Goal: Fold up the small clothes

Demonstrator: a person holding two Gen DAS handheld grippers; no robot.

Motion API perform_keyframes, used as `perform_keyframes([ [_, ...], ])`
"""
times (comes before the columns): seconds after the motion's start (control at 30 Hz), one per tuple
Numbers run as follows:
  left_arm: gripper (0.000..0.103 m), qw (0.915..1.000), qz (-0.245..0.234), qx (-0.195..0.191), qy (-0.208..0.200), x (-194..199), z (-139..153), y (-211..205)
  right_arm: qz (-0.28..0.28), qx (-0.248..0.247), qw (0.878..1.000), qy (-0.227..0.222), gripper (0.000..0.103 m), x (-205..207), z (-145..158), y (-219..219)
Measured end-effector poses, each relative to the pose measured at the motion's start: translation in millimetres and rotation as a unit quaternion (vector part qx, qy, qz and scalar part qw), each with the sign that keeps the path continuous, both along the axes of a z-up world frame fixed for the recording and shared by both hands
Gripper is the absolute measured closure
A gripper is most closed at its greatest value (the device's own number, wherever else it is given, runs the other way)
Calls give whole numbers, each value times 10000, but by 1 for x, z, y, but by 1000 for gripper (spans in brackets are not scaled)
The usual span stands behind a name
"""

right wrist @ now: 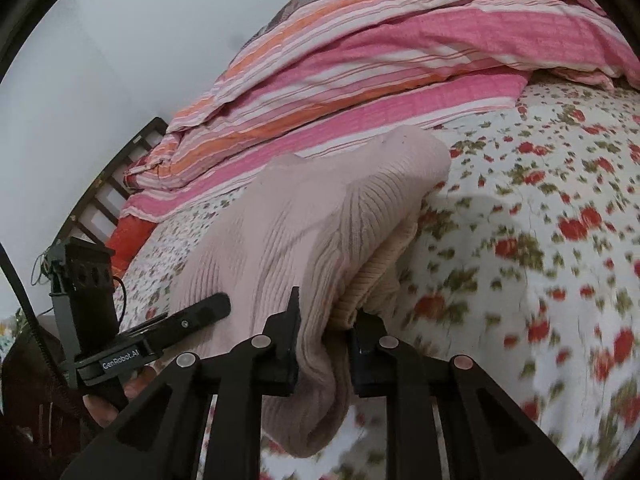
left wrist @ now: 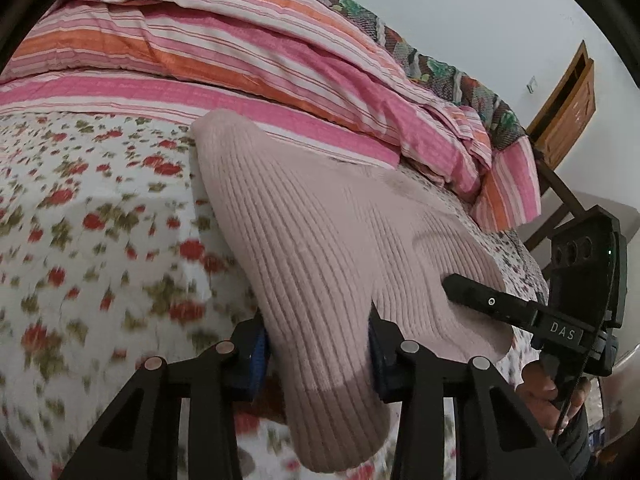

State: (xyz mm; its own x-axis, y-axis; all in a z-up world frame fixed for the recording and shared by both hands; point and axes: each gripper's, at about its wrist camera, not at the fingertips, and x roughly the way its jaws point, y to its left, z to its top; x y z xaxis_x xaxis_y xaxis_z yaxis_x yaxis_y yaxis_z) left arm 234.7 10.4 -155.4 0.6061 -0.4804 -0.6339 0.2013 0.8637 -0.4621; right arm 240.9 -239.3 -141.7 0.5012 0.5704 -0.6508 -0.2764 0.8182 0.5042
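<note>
A pale pink ribbed knit garment (left wrist: 320,240) lies partly lifted over a floral bedspread (left wrist: 100,220). My left gripper (left wrist: 318,356) is shut on the near left edge of the garment. The right gripper's finger (left wrist: 480,300) shows at the right of that view, against the knit. In the right wrist view the same garment (right wrist: 304,220) is bunched and folded, with a cream layer under it. My right gripper (right wrist: 326,344) is shut on its near edge. The left gripper (right wrist: 184,324) shows at the left of that view.
A pink and orange striped quilt (left wrist: 260,52) is heaped along the far side of the bed. A wooden chair (left wrist: 568,108) stands by the wall past the bed's corner. A dark slatted headboard (right wrist: 116,176) and a red cushion (right wrist: 130,240) lie at the left.
</note>
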Motion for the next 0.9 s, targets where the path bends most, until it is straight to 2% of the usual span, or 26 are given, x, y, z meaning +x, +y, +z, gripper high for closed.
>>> perform_keyframes([
  [0.1,59,10000,-38,47,17,-15,1,-1,90,-84,9999,-56,84,-19,6,3],
  [0.13,54,9999,-14,139,33,-17,1,-2,120,-155,9998,-72,82,-24,8,4],
  [0.17,49,9997,45,234,26,-17,2,-2,118,-317,9994,-59,77,-27,9,6],
  [0.27,44,9996,87,257,-17,-10,9,1,-152,-671,9975,-187,62,-24,13,3],
  [0.37,39,9990,223,362,-111,7,17,0,-399,-728,9956,-432,48,-11,22,-3],
  [0.5,39,9958,511,694,-305,36,25,-1,-619,-633,9955,-331,48,25,18,-6],
  [0.53,39,9945,589,785,-361,42,27,0,-660,-594,9958,-221,49,37,13,-6],
  [0.57,39,9937,622,850,-372,47,27,0,-687,-584,9958,-175,60,44,10,-4],
  [0.6,39,9931,646,907,-381,50,26,1,-691,-584,9957,-189,72,50,7,-2],
  [0.63,39,9924,670,945,-419,51,25,2,-626,-610,9958,-256,91,52,4,0],
  [0.7,39,9913,690,1027,-457,52,19,3,-473,-549,9956,-599,91,50,7,2],
  [0.73,39,9908,677,1085,-446,52,16,2,-441,-519,9934,-928,91,44,10,1],
  [0.77,38,9900,657,1172,-421,53,13,-1,-426,-617,9923,-982,91,43,9,3],
  [0.87,37,9888,617,1298,-403,53,3,-7,-615,-1343,9872,-605,91,58,-7,11],
  [0.9,37,9883,620,1322,-432,51,1,-7,-659,-1374,9870,-516,91,60,-12,10],
])
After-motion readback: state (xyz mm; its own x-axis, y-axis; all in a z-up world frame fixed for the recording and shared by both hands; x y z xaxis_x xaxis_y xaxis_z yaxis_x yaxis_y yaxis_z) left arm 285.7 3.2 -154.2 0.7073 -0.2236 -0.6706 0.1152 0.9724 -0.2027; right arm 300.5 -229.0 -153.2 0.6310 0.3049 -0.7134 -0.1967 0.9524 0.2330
